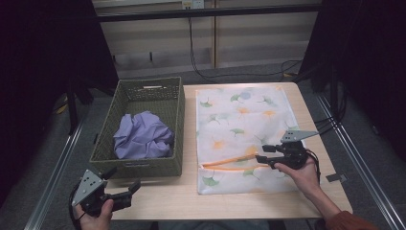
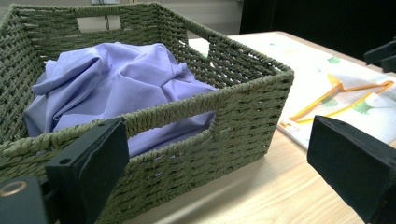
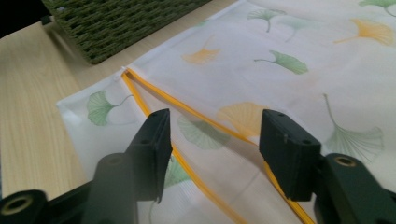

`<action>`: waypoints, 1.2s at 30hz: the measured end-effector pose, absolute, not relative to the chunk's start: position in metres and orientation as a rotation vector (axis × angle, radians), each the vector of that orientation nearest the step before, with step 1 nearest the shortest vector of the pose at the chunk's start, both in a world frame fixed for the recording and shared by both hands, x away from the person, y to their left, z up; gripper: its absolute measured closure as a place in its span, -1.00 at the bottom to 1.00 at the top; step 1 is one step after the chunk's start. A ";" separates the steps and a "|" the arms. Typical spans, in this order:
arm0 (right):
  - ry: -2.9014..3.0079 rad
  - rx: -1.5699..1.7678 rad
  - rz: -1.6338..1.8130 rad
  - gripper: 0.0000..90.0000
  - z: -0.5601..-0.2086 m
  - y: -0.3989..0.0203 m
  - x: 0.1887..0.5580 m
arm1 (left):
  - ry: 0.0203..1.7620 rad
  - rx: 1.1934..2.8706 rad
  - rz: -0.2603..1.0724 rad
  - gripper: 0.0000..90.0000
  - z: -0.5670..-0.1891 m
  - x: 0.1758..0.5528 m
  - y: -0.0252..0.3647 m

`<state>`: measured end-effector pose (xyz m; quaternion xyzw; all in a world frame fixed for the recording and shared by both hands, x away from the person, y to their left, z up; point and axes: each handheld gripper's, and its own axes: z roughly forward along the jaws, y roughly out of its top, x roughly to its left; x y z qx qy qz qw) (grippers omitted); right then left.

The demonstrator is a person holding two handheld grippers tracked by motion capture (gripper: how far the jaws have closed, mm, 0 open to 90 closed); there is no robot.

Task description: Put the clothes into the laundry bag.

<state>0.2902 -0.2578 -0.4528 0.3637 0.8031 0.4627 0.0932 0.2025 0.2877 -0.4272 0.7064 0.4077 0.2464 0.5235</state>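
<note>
A white mesh bag (image 1: 244, 115) printed with ginkgo leaves lies flat on the right half of the table. Its orange-edged zipper opening (image 1: 230, 160) gapes near the front. My right gripper (image 1: 261, 153) hovers at the right end of that opening with its jaws apart. In the right gripper view the orange edges (image 3: 187, 107) run between and under the open jaws (image 3: 212, 135), and no pad presses on them. A crumpled lilac cloth (image 1: 142, 135) fills the green woven basket (image 1: 143, 170). My left gripper (image 1: 125, 178) waits open at the table's front left, facing the basket's front wall (image 2: 243, 116).
The basket stands along the table's left edge, close beside the bag. A strip of bare wood (image 1: 158, 201) runs along the front of the table. Black cables and dark stands sit on the floor behind and at both sides.
</note>
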 end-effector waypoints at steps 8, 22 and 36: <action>2.492 0.988 1.348 0.06 -0.437 -0.233 0.316 | 1.006 1.692 0.589 -0.87 -0.428 0.206 0.289; 2.531 1.026 1.240 -0.15 -0.471 -0.236 0.327 | 0.979 1.713 0.583 -0.88 -0.429 0.207 0.288; 2.541 1.067 1.097 -0.23 -0.495 -0.242 0.338 | 0.972 1.713 0.567 -0.87 -0.430 0.207 0.288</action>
